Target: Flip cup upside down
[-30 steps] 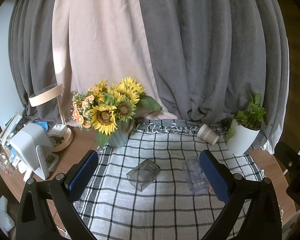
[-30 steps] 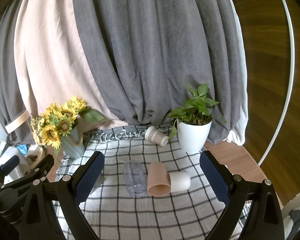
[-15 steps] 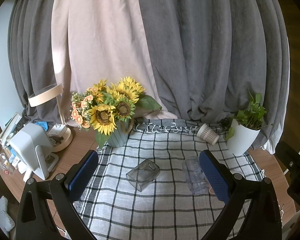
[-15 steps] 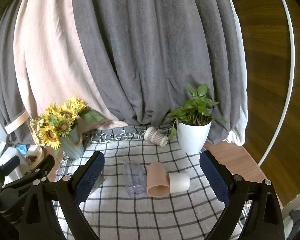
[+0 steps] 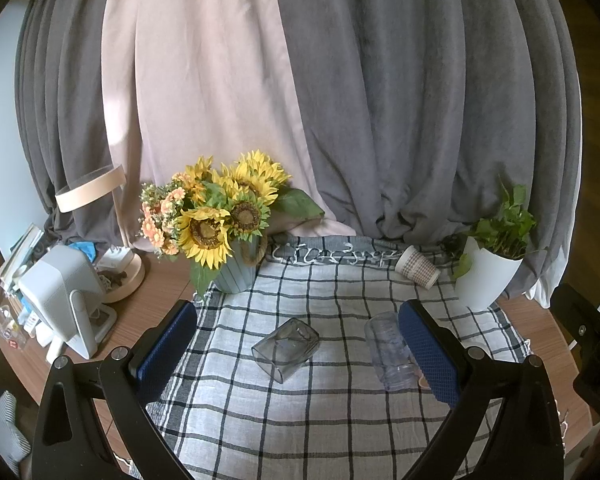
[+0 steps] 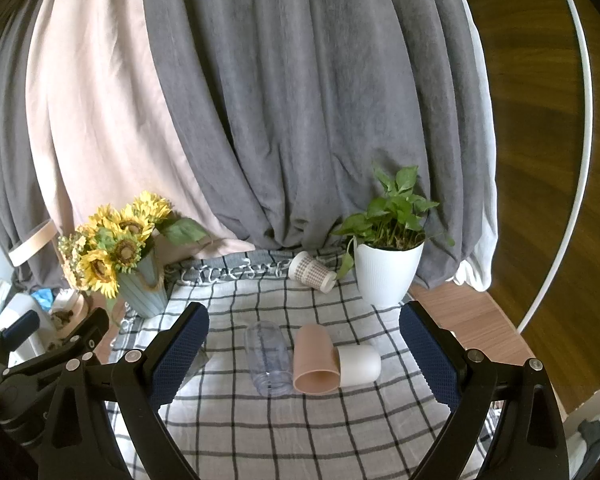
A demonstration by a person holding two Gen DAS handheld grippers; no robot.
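- Your right gripper (image 6: 304,354) & left gripper (image 5: 298,350): both spread wide, holding nothing.
- Tan cup (image 6: 316,360) lies on its side, mouth toward you, touching clear cup (image 6: 268,356).

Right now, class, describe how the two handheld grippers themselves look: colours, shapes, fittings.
The left gripper and the right gripper match: black Y-shaped frames, each with two straight fingers faced in dark blue textured pads and fastened with silver bolts. No cables, sleeves or hands show.

Left tongs (image 5: 298,348) hide pink cup (image 5: 423,381).
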